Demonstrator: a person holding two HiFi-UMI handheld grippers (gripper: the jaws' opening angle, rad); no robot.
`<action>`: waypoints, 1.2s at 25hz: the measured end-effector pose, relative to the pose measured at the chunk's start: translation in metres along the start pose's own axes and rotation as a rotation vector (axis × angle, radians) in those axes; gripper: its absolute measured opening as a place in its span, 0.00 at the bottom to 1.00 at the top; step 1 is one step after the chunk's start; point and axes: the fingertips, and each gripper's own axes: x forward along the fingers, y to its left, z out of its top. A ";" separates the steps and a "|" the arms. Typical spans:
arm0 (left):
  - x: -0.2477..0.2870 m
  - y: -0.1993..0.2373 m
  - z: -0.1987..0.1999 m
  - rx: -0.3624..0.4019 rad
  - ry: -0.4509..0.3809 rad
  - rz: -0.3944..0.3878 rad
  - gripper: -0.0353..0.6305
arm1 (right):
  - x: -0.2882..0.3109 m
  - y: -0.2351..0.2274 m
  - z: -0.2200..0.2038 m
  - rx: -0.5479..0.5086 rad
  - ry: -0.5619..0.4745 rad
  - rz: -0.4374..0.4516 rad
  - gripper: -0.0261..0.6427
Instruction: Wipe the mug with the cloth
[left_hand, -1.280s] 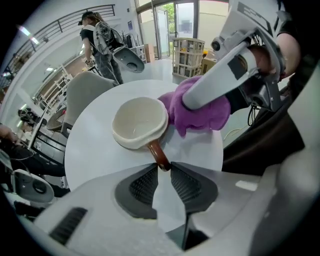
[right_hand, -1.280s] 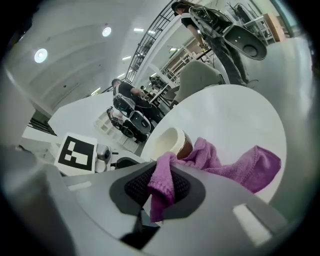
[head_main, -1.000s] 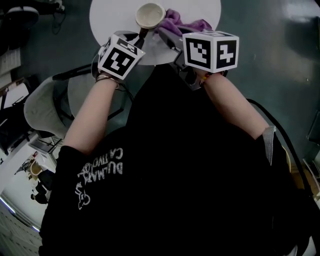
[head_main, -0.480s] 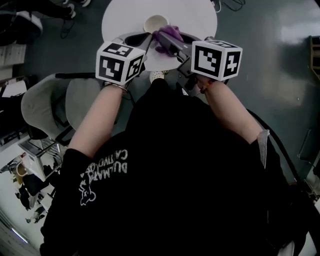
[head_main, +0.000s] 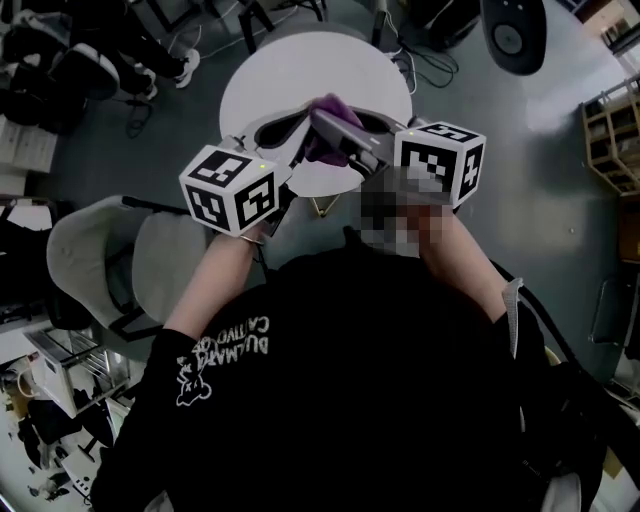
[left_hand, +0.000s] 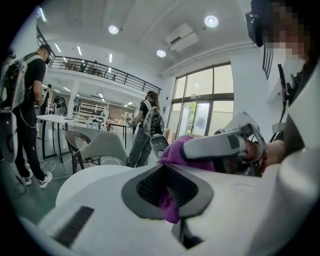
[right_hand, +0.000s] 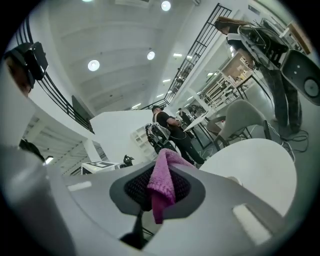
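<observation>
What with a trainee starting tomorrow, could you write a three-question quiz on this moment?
1. Multiple choice: what is pinched in the left gripper? A a mug; B the purple cloth; C nothing.
2. True or false: the right gripper is wide open and empty.
3. Fill in: the round table below both grippers is ____ in colour.
Key: 1 B. 2 False: it is shut on the same cloth. 3 White.

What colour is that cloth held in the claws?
Purple, leaning pink. The cloth shows best in the right gripper view.
</observation>
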 end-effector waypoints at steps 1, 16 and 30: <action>-0.011 -0.004 0.008 -0.004 -0.025 -0.005 0.05 | 0.001 0.013 0.002 -0.016 0.001 0.008 0.08; -0.223 -0.003 -0.008 -0.019 -0.078 -0.079 0.05 | 0.041 0.153 -0.087 -0.120 0.008 -0.113 0.09; -0.274 -0.029 -0.072 -0.057 -0.032 -0.204 0.05 | 0.001 0.173 -0.161 -0.076 -0.030 -0.355 0.09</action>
